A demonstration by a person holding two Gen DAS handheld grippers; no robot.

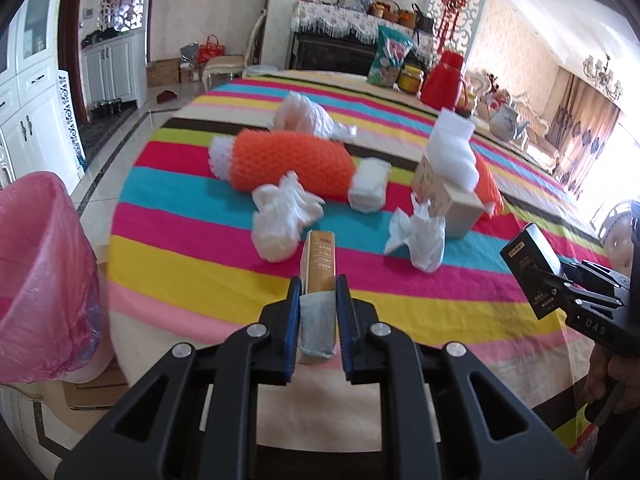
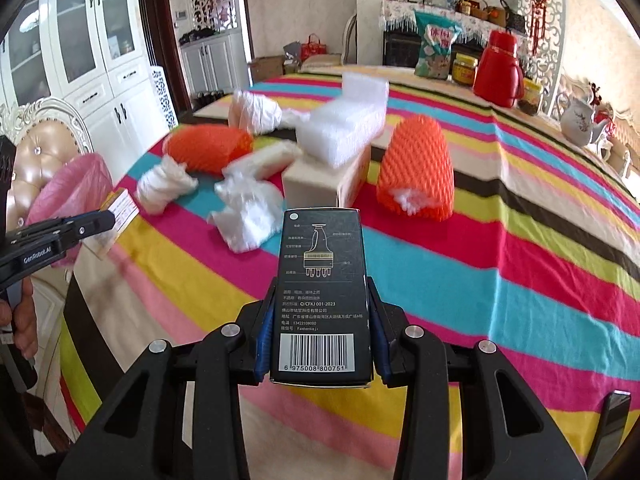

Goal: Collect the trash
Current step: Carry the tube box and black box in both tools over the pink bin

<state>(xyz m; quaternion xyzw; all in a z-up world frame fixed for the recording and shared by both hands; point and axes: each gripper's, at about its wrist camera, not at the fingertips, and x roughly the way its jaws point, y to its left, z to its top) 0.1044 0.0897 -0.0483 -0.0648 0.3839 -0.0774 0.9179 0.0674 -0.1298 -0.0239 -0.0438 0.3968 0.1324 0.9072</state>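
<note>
My left gripper is shut on a small tan carton, held above the near edge of the striped table. It also shows in the right wrist view at the left. My right gripper is shut on a black box with a barcode; the box also shows in the left wrist view. A bin with a pink bag stands at the table's left side. On the table lie orange foam nets, crumpled white wrappers, white foam sheets and a beige carton.
At the table's far end stand a green snack bag, a yellow jar, a red thermos and a white teapot. A padded chair stands behind the bin. White cabinets line the left wall.
</note>
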